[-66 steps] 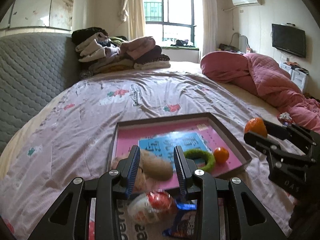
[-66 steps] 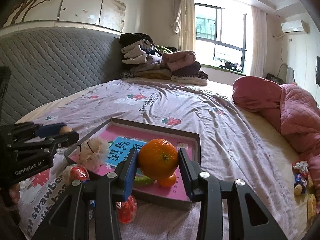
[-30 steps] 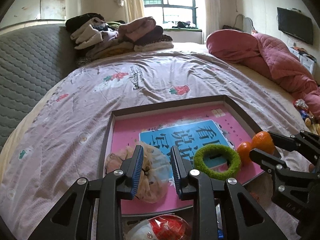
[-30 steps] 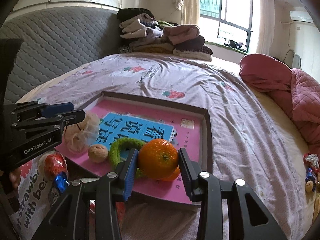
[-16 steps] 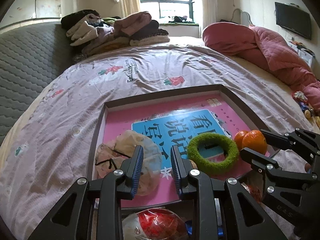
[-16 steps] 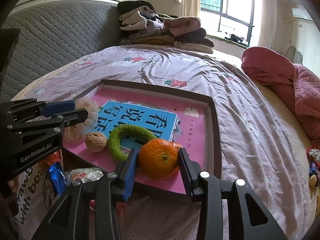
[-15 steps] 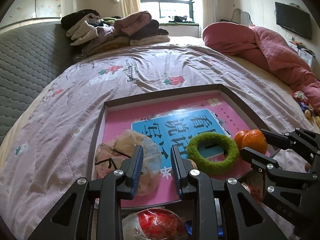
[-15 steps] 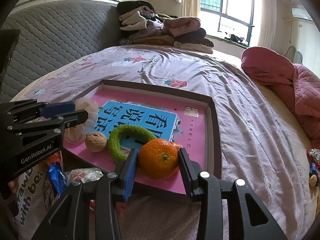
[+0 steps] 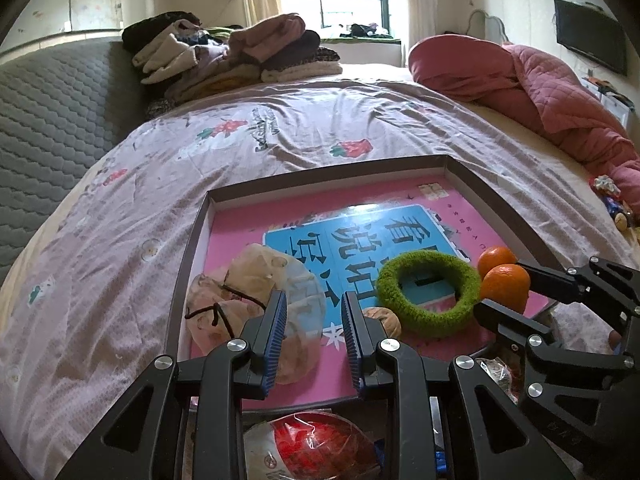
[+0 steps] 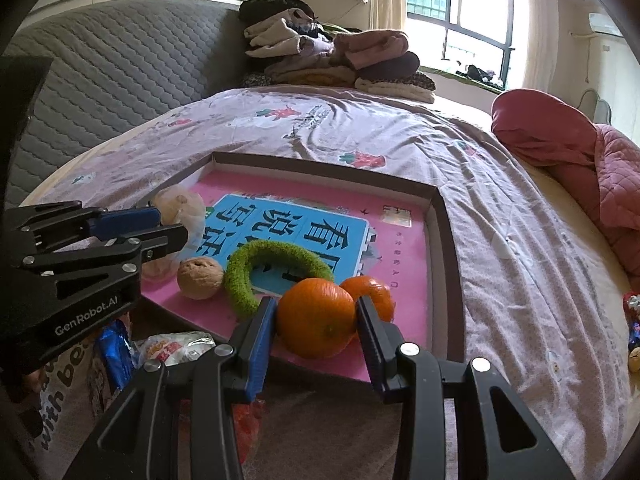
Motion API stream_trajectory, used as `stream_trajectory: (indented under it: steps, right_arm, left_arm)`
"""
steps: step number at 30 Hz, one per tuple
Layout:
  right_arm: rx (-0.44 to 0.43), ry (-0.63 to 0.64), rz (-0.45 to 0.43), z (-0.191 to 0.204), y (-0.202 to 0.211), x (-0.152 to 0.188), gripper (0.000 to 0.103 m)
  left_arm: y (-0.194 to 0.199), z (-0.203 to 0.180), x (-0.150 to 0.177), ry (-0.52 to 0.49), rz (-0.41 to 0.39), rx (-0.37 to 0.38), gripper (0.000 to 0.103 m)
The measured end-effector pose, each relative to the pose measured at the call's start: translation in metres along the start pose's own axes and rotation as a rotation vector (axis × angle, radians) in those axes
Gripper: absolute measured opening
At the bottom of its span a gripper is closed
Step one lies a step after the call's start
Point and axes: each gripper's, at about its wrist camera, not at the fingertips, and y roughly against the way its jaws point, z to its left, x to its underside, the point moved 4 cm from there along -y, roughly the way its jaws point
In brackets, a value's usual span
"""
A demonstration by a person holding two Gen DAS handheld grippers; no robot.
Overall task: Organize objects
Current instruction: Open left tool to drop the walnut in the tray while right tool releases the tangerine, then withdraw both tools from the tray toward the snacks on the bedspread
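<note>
The right gripper (image 10: 316,322) has its jaws closed on a round orange tangerine (image 10: 316,323), which it holds low over the near right corner of the shallow dark-framed tray with a pink printed bottom (image 10: 446,236) that lies on the bed. Just behind the fruit, and looking as if it touches it, a second smaller orange tangerine (image 10: 370,290) already rests in the tray, and the fuzzy green ring (image 10: 276,270) is just beside on the left. The left gripper (image 9: 314,326) has its jaws parted with nothing between them; it hangs over the near edge of the tray, near the crumpled translucent plastic bag (image 9: 256,296) and the small brown walnut (image 9: 382,318). I think the main risk is at the release: a round fruit can roll, and the bed is soft, so the tray may not be level. If the jaws open while the tangerine is above the bottom and not on it, it may bounce on the smaller fruit and go over the low frame, since this corner is close to the edge. The fingers could also push the smaller tangerine or the ring aside. Below the tray, the red-and-clear wrapped snack (image 9: 316,450) seems not yet sorted.
</note>
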Motion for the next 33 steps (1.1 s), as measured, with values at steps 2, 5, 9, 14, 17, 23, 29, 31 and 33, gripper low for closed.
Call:
stream_trajectory:
  steps: [2, 5, 9, 14, 17, 23, 29, 31, 33]
  right_arm:
    - [-0.002, -0.002, -0.002, 0.000, 0.001, 0.000, 0.041]
    - [-0.004, -0.005, -0.002, 0.000, 0.001, 0.000, 0.041]
    - [-0.006, -0.008, -0.002, -0.001, 0.000, 0.000, 0.041]
    - [-0.003, -0.019, 0.002, -0.004, 0.001, -0.001, 0.042]
    - [-0.002, -0.026, 0.004, -0.005, 0.002, 0.000, 0.042]
    - [0.005, -0.031, 0.004, -0.006, 0.005, -0.001, 0.044]
    - [-0.001, -0.034, -0.022, -0.006, 0.016, -0.005, 0.050]
    - [-0.002, -0.031, -0.028, -0.006, 0.019, -0.007, 0.051]
    - [-0.003, -0.029, -0.036, -0.005, 0.021, -0.009, 0.052]
  left_arm:
    - [0.000, 0.000, 0.000, 0.000, 0.002, 0.002, 0.030]
    - [0.000, -0.001, 0.000, 0.001, 0.004, 0.002, 0.032]
    - [-0.001, -0.001, 0.001, 0.002, 0.009, 0.003, 0.037]
    - [-0.001, -0.001, 0.002, 0.002, 0.012, 0.005, 0.040]
    - [-0.001, -0.001, 0.001, 0.005, 0.010, 0.005, 0.041]
    - [0.002, 0.002, 0.001, 0.017, 0.002, 0.008, 0.048]
    - [0.009, 0.004, -0.002, 0.024, -0.010, 0.010, 0.054]
    - [0.011, 0.005, -0.003, 0.028, -0.015, 0.011, 0.054]
    - [0.013, 0.006, -0.005, 0.031, -0.021, 0.012, 0.055]
